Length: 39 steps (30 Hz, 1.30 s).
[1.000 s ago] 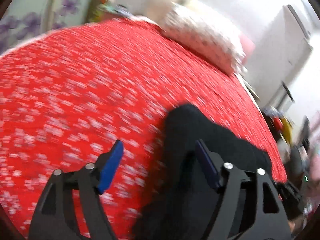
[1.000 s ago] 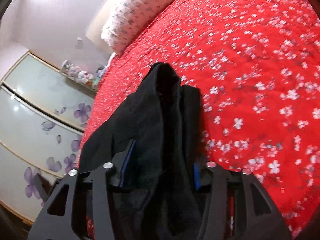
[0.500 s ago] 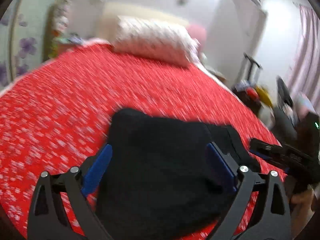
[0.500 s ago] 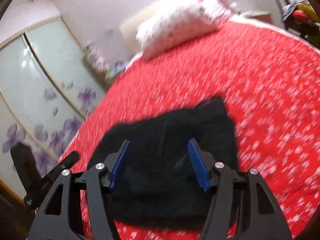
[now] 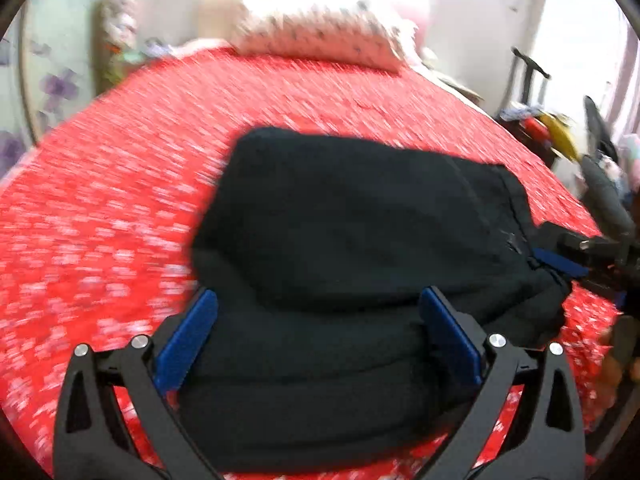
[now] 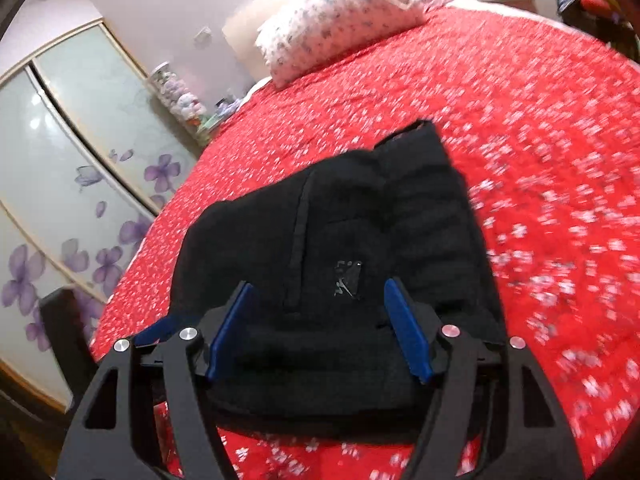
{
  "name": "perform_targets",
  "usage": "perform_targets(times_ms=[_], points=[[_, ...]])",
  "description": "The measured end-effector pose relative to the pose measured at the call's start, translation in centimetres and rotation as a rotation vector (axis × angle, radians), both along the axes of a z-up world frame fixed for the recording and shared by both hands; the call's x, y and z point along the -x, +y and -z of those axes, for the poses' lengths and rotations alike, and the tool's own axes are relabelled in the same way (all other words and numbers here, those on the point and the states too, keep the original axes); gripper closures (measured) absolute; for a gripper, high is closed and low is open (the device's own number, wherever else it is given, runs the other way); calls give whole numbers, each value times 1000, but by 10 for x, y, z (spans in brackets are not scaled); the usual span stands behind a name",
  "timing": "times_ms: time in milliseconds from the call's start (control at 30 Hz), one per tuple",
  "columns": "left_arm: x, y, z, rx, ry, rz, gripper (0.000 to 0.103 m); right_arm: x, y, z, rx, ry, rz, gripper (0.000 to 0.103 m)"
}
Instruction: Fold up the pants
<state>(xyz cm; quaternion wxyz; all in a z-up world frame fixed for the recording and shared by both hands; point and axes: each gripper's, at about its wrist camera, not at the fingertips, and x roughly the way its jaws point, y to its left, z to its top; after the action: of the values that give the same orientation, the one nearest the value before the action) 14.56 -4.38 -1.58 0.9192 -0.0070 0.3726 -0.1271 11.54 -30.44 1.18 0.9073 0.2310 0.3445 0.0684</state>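
Two grippers, left point(image 5: 316, 336) and right point(image 6: 320, 328), jaws opening, nothing gripped, one pants point(image 5: 360, 240) bundle lain folded on one red bed point(image 5: 120, 200), one pillow point(image 6: 340, 12), pants released since earlier frame

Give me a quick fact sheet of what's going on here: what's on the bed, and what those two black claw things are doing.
garment: black pants, folded into a compact stack
surface: red bedspread with white flowers
left gripper: jaws opening, either side of the stack's near edge, not pinching it
right gripper: jaws opening, not pinching the pants
background: patterned pillow at the head of the bed
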Motion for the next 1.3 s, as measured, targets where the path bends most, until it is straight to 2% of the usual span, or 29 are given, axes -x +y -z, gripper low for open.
perform_targets(times_ms=[33,100,167,233,400,600,700,900,1033,1200,1300], points=[[11,2,-5,-37,-36,-23,2,5,3,-6,39,-23,28,10],[22,7,-10,-81,-74,-26,2,27,7,-21,143,-99,92,9],[39,8,-14,-122,-98,-22,2,41,10,-27,198,-131,120,9],[59,8,-15,-130,-109,-2,2,55,16,-31,238,-156,144,9],[105,10,-20,-97,-129,28,2,90,39,-35,341,-196,176,3],[142,28,-22,11,-128,10,2,122,68,-30,440,-239,191,1],[146,31,-22,18,-138,-1,2,137,76,-24,466,-240,212,1],[158,22,-18,-35,-177,14,2,143,86,-9,509,-216,215,1],[162,19,-15,-27,-171,26,2,143,87,-3,505,-202,220,1],[166,20,-18,-20,-205,6,2,143,89,0,509,-199,224,1],[167,20,-16,-19,-196,-8,2,143,90,1,510,-193,227,1]])
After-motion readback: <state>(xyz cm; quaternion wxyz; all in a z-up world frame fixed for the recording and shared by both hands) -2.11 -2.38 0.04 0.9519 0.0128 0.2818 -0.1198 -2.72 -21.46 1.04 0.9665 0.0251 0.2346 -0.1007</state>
